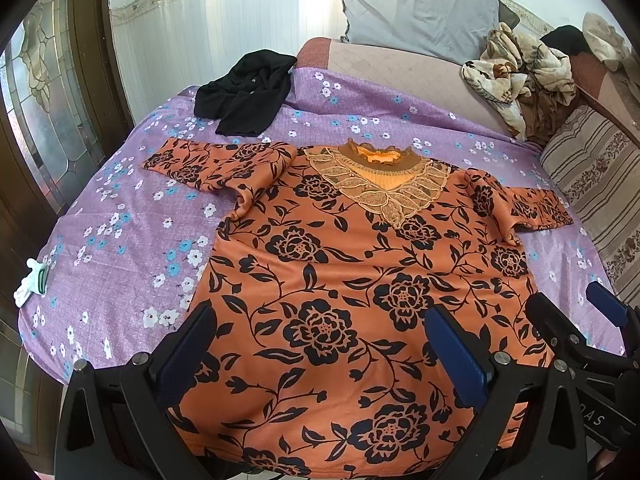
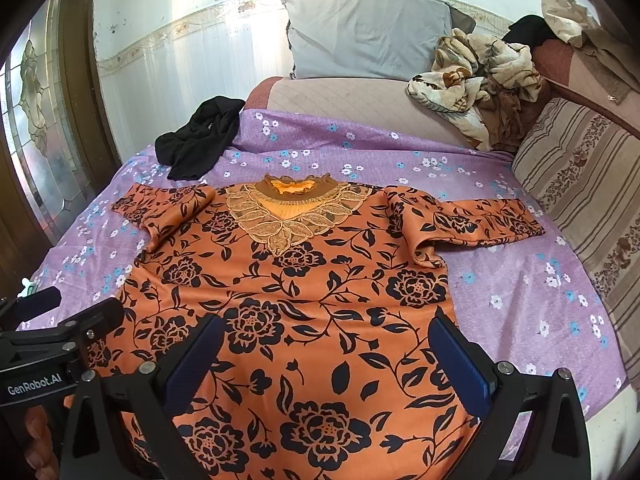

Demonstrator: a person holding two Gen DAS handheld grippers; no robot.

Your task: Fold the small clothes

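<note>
Hovering spread-fingered over the orange top's [image 1: 360,280] hem, both grippers [image 1: 320,352] [image 2: 328,360] seemingly touch nothing

I am in a home bedroom: a bed [image 1: 120,216] with purple flowered sheet, a grey pillow [image 1: 416,8] upper right, a rumpled blanket [image 1: 516,68].

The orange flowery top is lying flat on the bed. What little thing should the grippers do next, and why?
Probably the left hand-held gripper should reach for the left sleeve and fold it across the orange top. The top lies spread flat, collar away, both sleeves sticking out sideways, and both the left and the right hand-held gripper hover open above the hem, holding nothing.
</note>
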